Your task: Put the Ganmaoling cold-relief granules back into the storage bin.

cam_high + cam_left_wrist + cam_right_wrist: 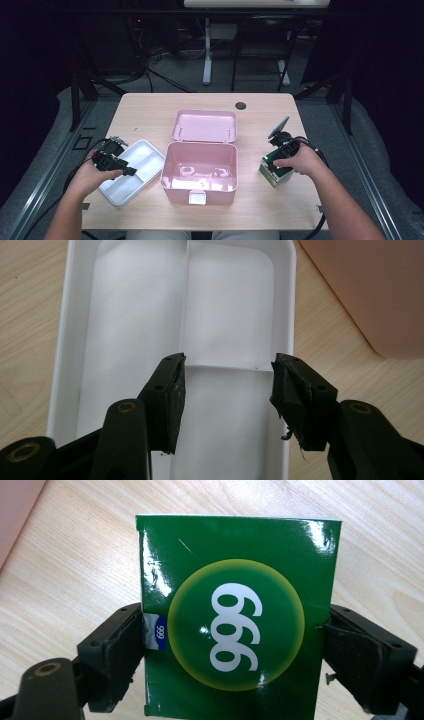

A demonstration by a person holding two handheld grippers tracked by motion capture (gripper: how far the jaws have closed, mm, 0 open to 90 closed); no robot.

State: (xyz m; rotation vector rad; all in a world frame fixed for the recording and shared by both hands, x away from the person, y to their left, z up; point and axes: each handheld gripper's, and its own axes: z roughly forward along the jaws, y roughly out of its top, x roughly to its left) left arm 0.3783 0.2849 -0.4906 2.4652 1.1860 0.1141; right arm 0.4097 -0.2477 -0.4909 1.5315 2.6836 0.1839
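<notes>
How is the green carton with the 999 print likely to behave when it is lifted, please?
The green carton looks like thin glossy card, so it is probably light and may dent under a hard squeeze. Its shiny faces could slip a little against the right tool's pads. Its flat sides suggest it will not roll.

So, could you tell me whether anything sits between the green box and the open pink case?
Nothing visible does. The green box sits between the jaws of the right hand-held gripper, and only bare table separates it from the open pink case.
</notes>
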